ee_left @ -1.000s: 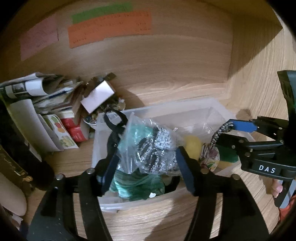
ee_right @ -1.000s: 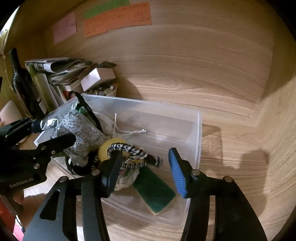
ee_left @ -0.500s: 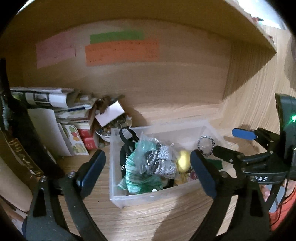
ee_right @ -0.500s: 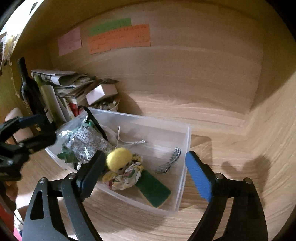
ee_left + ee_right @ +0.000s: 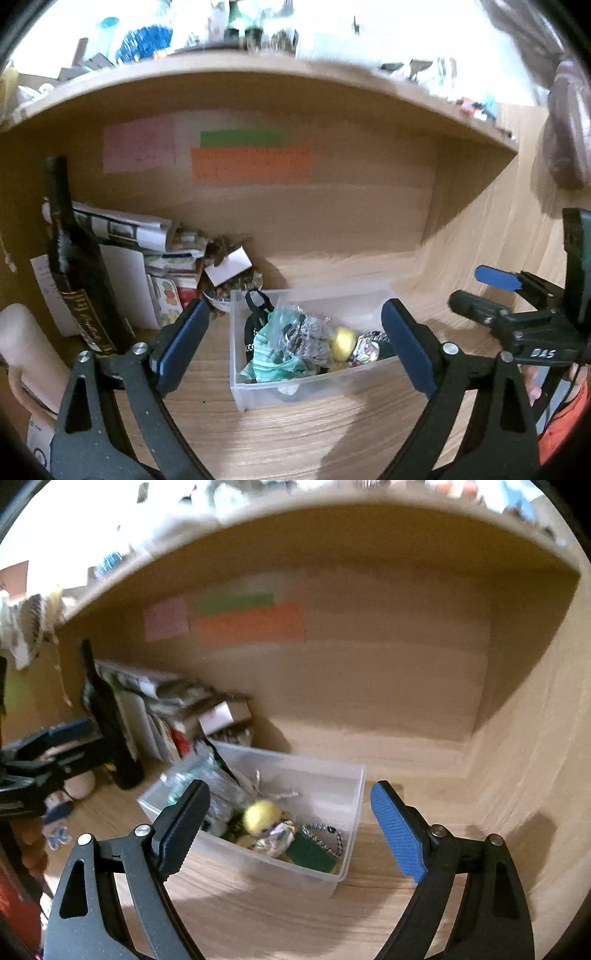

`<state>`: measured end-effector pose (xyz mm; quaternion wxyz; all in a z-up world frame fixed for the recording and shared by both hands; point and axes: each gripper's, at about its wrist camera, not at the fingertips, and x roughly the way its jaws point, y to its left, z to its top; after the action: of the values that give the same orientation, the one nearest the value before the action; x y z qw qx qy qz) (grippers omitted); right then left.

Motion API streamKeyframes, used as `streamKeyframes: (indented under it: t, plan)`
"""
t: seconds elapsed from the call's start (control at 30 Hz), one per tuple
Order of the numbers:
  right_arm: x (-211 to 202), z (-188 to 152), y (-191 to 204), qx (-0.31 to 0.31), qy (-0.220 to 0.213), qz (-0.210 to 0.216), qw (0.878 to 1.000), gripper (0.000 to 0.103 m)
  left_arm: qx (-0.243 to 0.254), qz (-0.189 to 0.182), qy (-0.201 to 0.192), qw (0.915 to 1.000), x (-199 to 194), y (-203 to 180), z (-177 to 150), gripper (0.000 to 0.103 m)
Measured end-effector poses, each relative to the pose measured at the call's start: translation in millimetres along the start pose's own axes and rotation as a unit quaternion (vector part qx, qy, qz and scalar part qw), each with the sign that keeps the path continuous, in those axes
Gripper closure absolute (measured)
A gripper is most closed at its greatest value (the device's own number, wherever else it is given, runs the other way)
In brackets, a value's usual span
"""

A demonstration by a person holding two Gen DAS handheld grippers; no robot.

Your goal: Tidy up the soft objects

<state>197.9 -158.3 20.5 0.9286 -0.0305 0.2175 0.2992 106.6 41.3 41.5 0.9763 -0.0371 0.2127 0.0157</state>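
A clear plastic bin (image 5: 258,397) (image 5: 354,779) stands on the wooden desk under a shelf. It holds a plastic bag with green and silver fabric (image 5: 284,347) (image 5: 207,775), a yellow ball (image 5: 341,341) (image 5: 260,812), a patterned cloth (image 5: 275,842), a green sponge (image 5: 310,853) and a black-and-white cord loop (image 5: 325,830). My left gripper (image 5: 295,347) is open and empty, drawn back from the bin. My right gripper (image 5: 291,827) is open and empty, also back from the bin; it shows at the right of the left wrist view (image 5: 491,291).
A dark bottle (image 5: 74,266) (image 5: 107,716), stacked papers and boxes (image 5: 147,243), and a bowl of small items (image 5: 236,288) crowd the desk left of the bin. Coloured notes (image 5: 251,162) hang on the back panel. A side wall (image 5: 535,738) stands right.
Both grippers have let go of their items in the bin, opened wide and pulled back and up. The bag and the cord loop now lie in the bin.
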Motion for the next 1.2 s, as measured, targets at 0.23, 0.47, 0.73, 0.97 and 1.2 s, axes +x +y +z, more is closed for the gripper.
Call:
streamKeyframes:
  t: [0.23, 0.47, 0.73, 0.97, 1.2]
  plan:
    - [-51.6, 4.3, 14.1, -0.01, -0.072, -0.003, 0.997, 0.0, 0.01, 0.004, -0.042, 0.9991, -34.3, -0.4, -0.3, 0.001]
    - [-71.1, -3.3, 23.0, -0.012, -0.097, -0.007, 0.995, 0.0, 0.011, -0.002, -0.057, 0.9983, -52.5, -5.5, -3.1, 0.0]
    - [-74.5, -11.3, 29.4, -0.012, -0.096, -0.005, 0.995, 0.0, 0.002, -0.01, -0.059, 0.9982, -58.4, -4.7, -9.4, 0.0]
    - [-77.2, -15.3, 35.9, -0.013, -0.1, -0.007, 0.995, 0.0, 0.004, -0.012, -0.055, 0.9984, -58.4, -5.1, -14.5, 0.0]
    - [-81.7, -16.7, 36.5, -0.014, -0.103, -0.007, 0.995, 0.0, 0.006, -0.014, -0.056, 0.9983, -59.2, -7.5, -17.8, 0.0]
